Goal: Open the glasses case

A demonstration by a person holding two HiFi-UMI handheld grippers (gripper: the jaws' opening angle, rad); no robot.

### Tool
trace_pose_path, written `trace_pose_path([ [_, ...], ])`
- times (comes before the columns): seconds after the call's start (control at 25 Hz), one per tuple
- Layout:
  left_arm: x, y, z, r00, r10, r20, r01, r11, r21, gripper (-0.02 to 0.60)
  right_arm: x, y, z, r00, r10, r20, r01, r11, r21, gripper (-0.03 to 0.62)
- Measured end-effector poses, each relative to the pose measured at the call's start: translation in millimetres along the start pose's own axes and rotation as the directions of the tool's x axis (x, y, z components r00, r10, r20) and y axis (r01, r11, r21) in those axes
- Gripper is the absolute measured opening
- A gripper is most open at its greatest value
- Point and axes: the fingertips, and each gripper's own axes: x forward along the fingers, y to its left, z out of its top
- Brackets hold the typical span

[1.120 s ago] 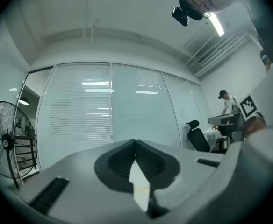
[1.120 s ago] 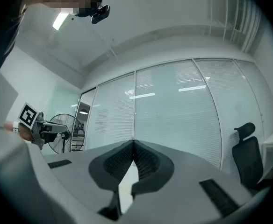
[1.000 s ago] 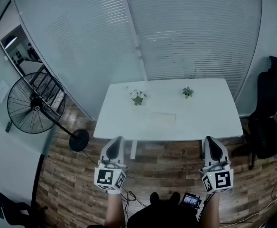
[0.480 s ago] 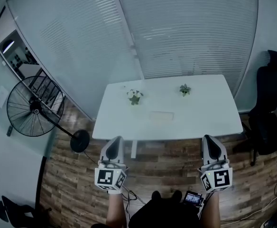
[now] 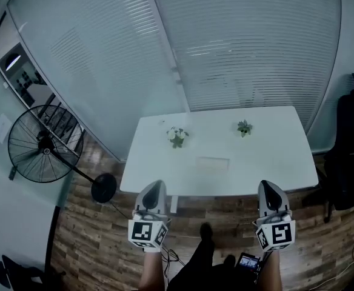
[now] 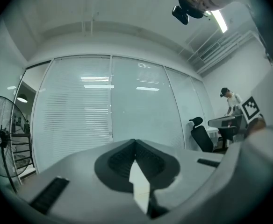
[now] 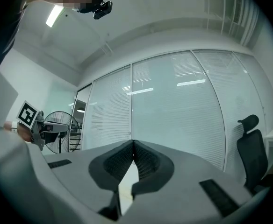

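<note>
A pale, flat glasses case [image 5: 213, 163] lies shut near the middle of the white table [image 5: 274, 156] in the head view. My left gripper [image 5: 154, 188] and right gripper [image 5: 268, 187] hover side by side just short of the table's near edge, above the wooden floor. Both point toward the table and are well apart from the case. In the left gripper view the left gripper [image 6: 135, 141] has its jaw tips meeting with nothing between them. The right gripper [image 7: 133, 142] looks the same in the right gripper view. The jaws hide the case in both gripper views.
Two small potted plants [image 5: 177, 136] [image 5: 244, 128] stand on the table behind the case. A standing fan [image 5: 40, 150] is at the left and a black office chair [image 5: 347, 162] at the right. A glass wall with blinds [image 5: 237, 47] runs behind the table.
The table and case have drawn nearer in the head view, and both grippers now sit closer to its near edge. Both jaws stay shut.
</note>
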Motion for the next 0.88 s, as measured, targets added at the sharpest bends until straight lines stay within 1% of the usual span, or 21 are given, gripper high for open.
trace_pose_path([
  [0.12,39.4,18.2,-11.6,0.999,-0.009,0.031,0.01,1.0,-0.017,0.002,44.5,-4.8,-4.8,1.0,-0.018,-0.006,0.018,0.999,-0.039,0.014],
  [0.2,66.7,40.0,-14.4,0.999,-0.016,0.044,0.017,1.0,-0.022,0.002,79.4,0.7,-5.8,1.0,-0.027,-0.005,0.027,0.998,-0.05,0.014],
  [0.32,107.2,75.7,-10.3,0.998,-0.031,0.06,0.032,0.999,-0.025,0.002,136.1,16.8,-2.8,1.0,-0.014,-0.012,0.013,0.997,-0.08,0.014],
  [0.4,136.1,87.5,-5.3,0.995,-0.053,0.086,0.057,0.998,-0.036,0.002,169.6,17.8,1.2,1.0,-0.021,-0.015,0.019,0.995,-0.097,0.014],
  [0.48,157.5,88.3,-6.8,0.993,-0.079,0.092,0.084,0.995,-0.049,0.002,190.7,15.9,-0.3,0.999,-0.03,-0.019,0.028,0.996,-0.082,0.014],
  [0.64,188.2,86.6,-12.2,0.987,-0.13,0.091,0.139,0.985,-0.101,0.002,220.2,9.4,-19.3,0.997,-0.04,-0.061,0.036,0.998,-0.059,0.014],
  [0.8,211.1,82.5,-13.5,0.986,-0.15,0.068,0.156,0.984,-0.086,0.002,236.8,-8.5,-30.1,0.996,-0.047,-0.076,0.046,0.999,-0.017,0.014],
  [0.88,218.4,82.3,-12.6,0.986,-0.151,0.069,0.157,0.984,-0.09,0.002,244.0,-13.0,-33.4,0.996,-0.038,-0.082,0.037,0.999,-0.018,0.015],
])
